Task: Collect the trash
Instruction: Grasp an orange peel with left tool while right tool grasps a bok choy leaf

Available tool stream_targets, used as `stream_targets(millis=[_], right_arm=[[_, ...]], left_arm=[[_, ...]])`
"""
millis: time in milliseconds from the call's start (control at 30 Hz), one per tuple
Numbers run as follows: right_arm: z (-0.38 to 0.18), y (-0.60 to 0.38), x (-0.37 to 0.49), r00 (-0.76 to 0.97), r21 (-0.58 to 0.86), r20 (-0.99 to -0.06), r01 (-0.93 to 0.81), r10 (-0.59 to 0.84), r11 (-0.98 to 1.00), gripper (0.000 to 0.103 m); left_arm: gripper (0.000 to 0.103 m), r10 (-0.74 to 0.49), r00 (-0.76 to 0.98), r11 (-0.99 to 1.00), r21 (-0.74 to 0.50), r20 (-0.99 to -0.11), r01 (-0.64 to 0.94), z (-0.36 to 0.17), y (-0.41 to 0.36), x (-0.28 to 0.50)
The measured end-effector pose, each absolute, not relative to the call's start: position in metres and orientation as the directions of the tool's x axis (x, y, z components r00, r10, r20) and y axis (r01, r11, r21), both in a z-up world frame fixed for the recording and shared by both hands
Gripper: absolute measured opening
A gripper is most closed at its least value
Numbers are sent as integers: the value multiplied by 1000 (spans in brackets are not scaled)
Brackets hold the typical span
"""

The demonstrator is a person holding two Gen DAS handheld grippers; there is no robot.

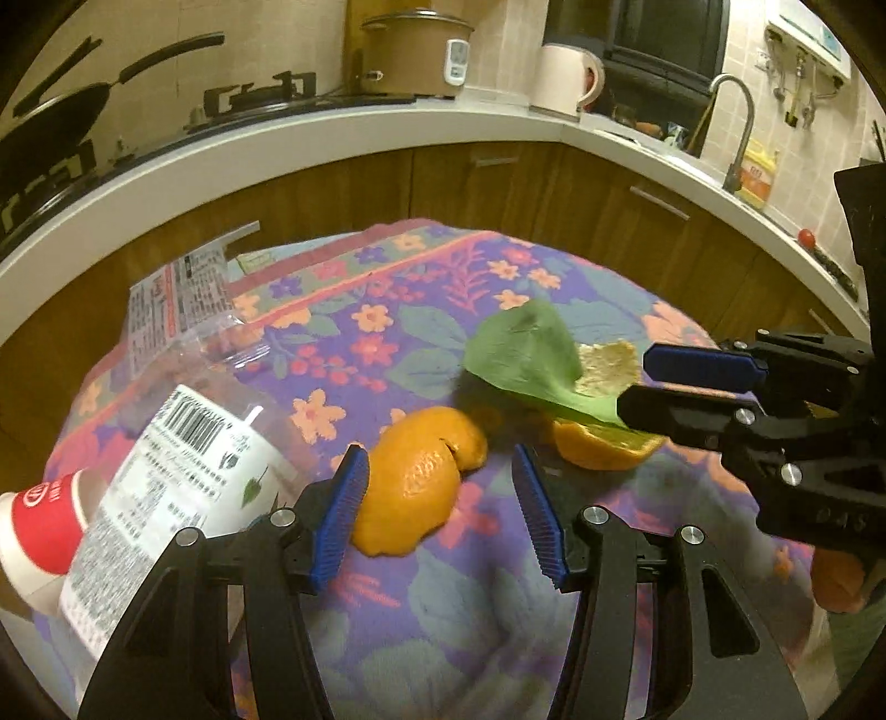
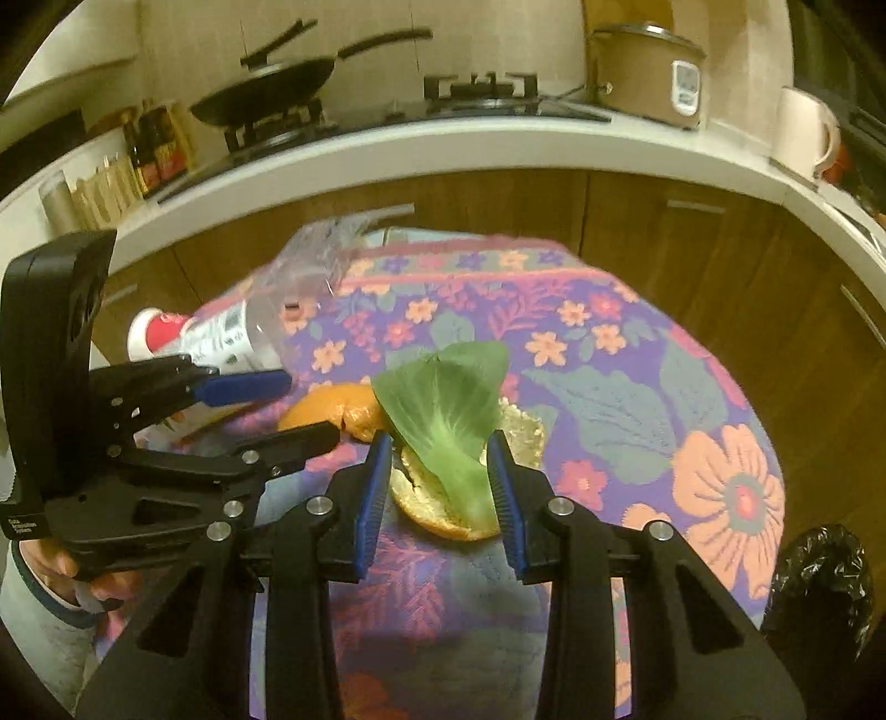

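Open left hand-held gripper (image 1: 440,512) around orange peel (image 1: 412,479)

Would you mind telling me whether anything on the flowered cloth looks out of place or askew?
Yes: food scraps litter the cloth. A green leaf lies draped over an orange peel half, another peel sits beside it, and a clear plastic bottle lies toppled on its side.

You see a floral tablecloth (image 1: 454,310), a frying pan (image 2: 266,88) on the stove (image 2: 482,88), a rice cooker (image 1: 412,52), and a faucet (image 1: 739,127).
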State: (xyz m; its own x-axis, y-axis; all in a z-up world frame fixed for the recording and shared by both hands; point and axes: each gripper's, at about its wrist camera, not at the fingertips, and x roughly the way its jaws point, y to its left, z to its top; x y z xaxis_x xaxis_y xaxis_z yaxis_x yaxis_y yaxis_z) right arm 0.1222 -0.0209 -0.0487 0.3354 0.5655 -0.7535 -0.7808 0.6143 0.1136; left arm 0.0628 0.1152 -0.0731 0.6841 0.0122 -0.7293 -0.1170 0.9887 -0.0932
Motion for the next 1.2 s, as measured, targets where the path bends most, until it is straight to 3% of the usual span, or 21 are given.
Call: stream_targets(millis=[567, 933, 1000, 1100, 1200], right_arm=[[-76, 7, 141, 285, 46, -856, -789, 431, 613, 32], [-79, 17, 153, 198, 90, -897, -794, 395, 601, 33], [-79, 17, 155, 191, 104, -895, -789, 403, 605, 31], [-80, 12, 161, 169, 145, -891, -773, 421, 617, 16], [-78, 3, 164, 162, 192, -871, -755, 463, 627, 14]], left_arm=[[52, 10, 682, 988, -98, -731, -119, -89, 111, 71], [52, -35, 689, 983, -151, -724, -108, -90, 116, 70], [51, -31, 689, 982, -149, -724, -112, -90, 116, 70], [36, 0, 684, 983, -127, -729, -135, -91, 115, 70], [31, -9, 692, 983, -134, -722, -127, -90, 115, 68]])
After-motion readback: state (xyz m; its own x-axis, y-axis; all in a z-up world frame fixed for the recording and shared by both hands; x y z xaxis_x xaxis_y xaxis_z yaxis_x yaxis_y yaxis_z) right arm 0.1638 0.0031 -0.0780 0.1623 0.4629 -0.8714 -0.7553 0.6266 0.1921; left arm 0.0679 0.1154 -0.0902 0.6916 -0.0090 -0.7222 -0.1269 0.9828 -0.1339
